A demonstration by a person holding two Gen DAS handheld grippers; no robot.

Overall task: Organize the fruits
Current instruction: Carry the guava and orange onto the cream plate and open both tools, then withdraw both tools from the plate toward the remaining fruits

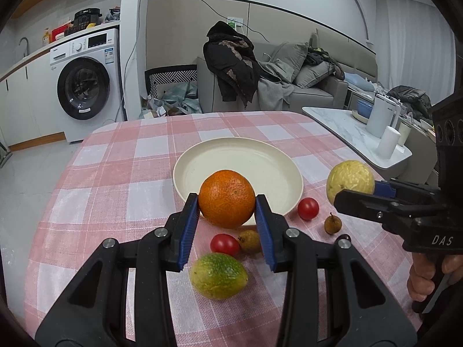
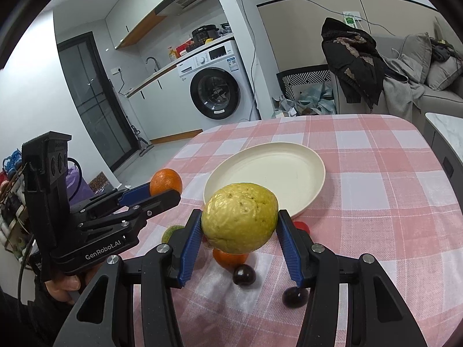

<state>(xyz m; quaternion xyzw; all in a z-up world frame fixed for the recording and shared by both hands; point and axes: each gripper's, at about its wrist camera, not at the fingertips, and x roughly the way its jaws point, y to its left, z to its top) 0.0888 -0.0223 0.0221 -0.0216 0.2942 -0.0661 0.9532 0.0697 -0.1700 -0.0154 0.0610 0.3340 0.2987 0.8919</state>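
Note:
My left gripper (image 1: pixel 227 202) is shut on an orange (image 1: pixel 227 198), held above the near rim of a cream plate (image 1: pixel 260 156) that has nothing in it. In the right wrist view my right gripper (image 2: pixel 240 225) is shut on a yellow-green guava (image 2: pixel 240 217), lifted off the cloth near the plate (image 2: pixel 289 159). The same guava (image 1: pixel 350 177) shows at the right of the left wrist view, and the orange (image 2: pixel 165 185) at the left of the right wrist view. On the cloth lie two cherry tomatoes (image 1: pixel 308 208) (image 1: pixel 224 244), a green fruit (image 1: pixel 218 276), two small brown fruits (image 1: pixel 249 240) (image 1: pixel 332 224) and dark grapes (image 2: pixel 244 274).
The table wears a pink checked cloth (image 1: pixel 130 173). A small orange fruit (image 2: pixel 230 257) lies under the guava. A marble side table (image 1: pixel 347 130) with white cups stands to the right, a sofa (image 1: pixel 303 86) behind, a washing machine (image 1: pixel 86 84) to the left.

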